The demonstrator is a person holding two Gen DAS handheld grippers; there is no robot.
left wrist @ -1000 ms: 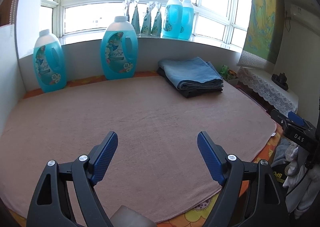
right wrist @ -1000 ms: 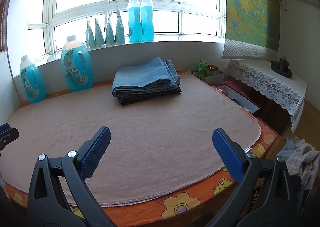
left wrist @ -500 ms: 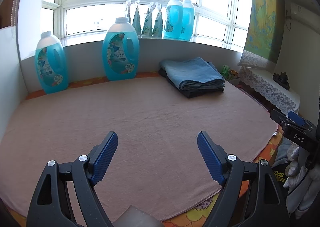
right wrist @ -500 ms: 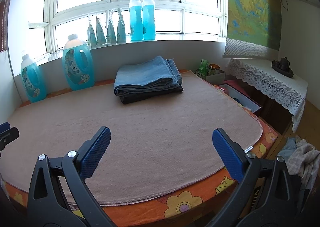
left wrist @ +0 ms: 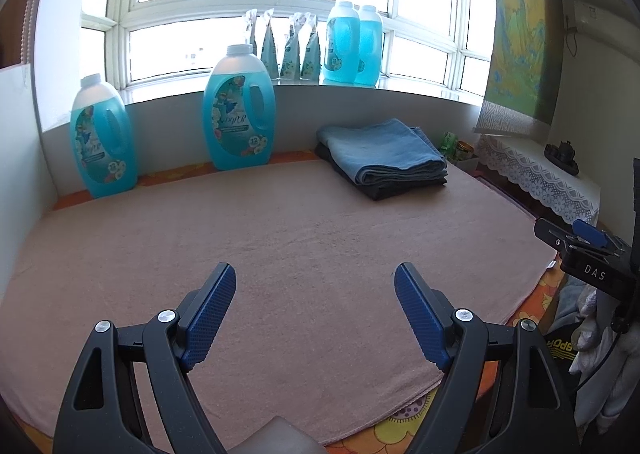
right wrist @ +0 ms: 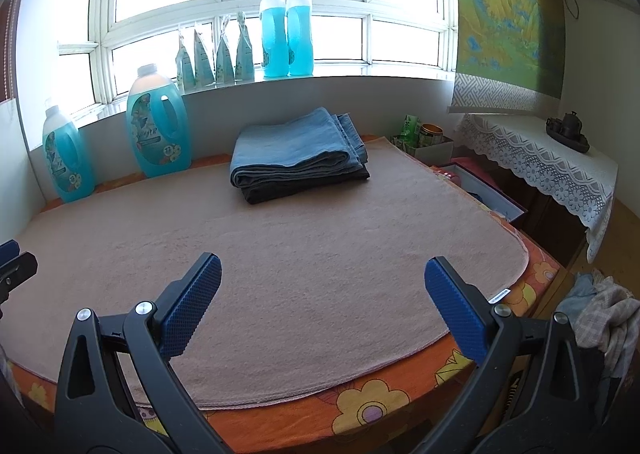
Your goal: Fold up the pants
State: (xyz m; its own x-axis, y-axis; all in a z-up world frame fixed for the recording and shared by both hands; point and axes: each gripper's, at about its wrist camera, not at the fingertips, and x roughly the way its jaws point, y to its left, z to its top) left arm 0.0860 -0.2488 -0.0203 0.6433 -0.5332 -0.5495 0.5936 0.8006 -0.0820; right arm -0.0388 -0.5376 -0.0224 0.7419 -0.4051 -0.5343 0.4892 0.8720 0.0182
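Observation:
A stack of folded pants [left wrist: 382, 155], blue denim on top of a dark pair, lies at the far right of the pink mat [left wrist: 280, 238]. It also shows in the right wrist view [right wrist: 298, 157] at the back middle. My left gripper [left wrist: 315, 282] is open and empty above the mat's near part. My right gripper [right wrist: 322, 278] is open and empty above the mat's front edge. Part of the right gripper [left wrist: 588, 250] shows at the right edge of the left wrist view.
Two large blue detergent bottles [left wrist: 239, 109] [left wrist: 102, 137] stand at the back of the mat. More bottles and pouches [right wrist: 280, 35] line the windowsill. A lace-covered side table [right wrist: 540, 161] stands right. A pile of clothes [right wrist: 604, 314] lies beside the table's front right.
Both views have drifted slightly; the folded stack and bottles sit a little further right in frame. Both grippers remain open and empty.

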